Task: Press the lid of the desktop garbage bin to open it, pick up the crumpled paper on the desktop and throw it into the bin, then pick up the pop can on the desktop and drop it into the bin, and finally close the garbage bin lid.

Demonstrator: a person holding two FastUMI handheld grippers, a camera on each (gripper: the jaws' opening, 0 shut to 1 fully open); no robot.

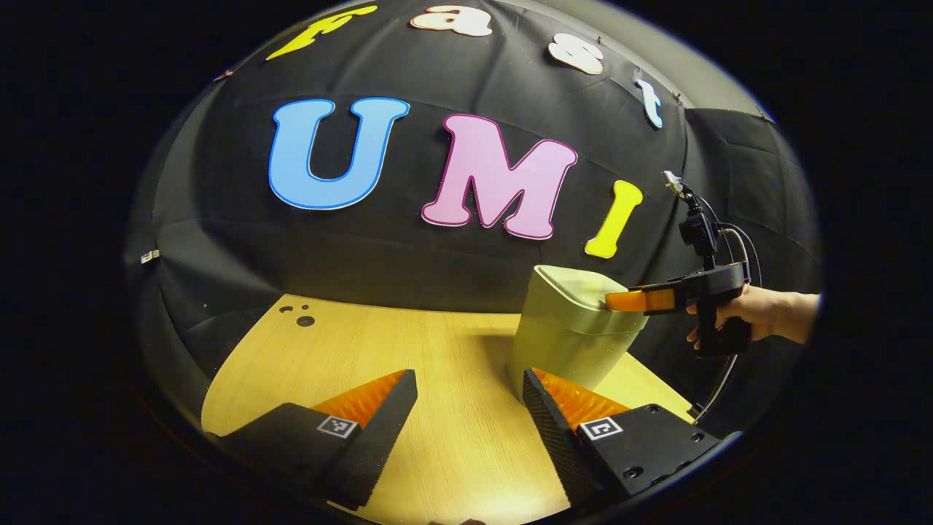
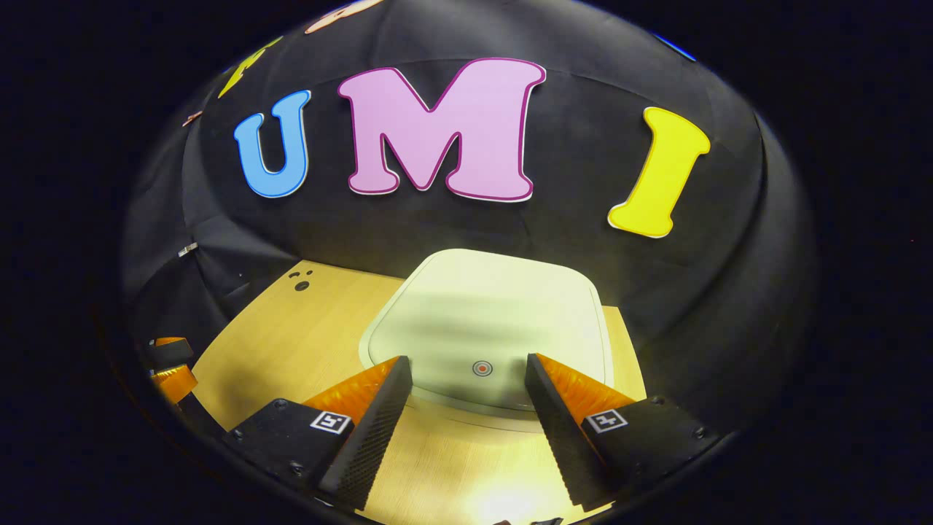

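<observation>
The garbage bin [image 1: 565,335] is seen standing on the wooden counter [image 1: 408,350], close to the black cloth wall, its lid [image 2: 488,321] lying flat and closed. In the right gripper view the lid is looked down on from just above, and a small round red mark [image 2: 482,368] is picked out near its front edge, between the two fingers. The right tongs [image 2: 466,386] are held spread wide, nothing pinched between them, the fingertips poised over the front rim of the lid; whether they touch it cannot be told. From the left gripper view the same right tongs are caught side-on at the bin's top edge, gripped by a hand [image 1: 736,313] reaching in from the right, cables trailing from the handle. The left tongs [image 1: 470,397] are held low over the bare counter, also spread apart and empty, with the bin just beyond the right finger. Two small holes [image 1: 300,315] are noted in the counter's far left corner.
</observation>
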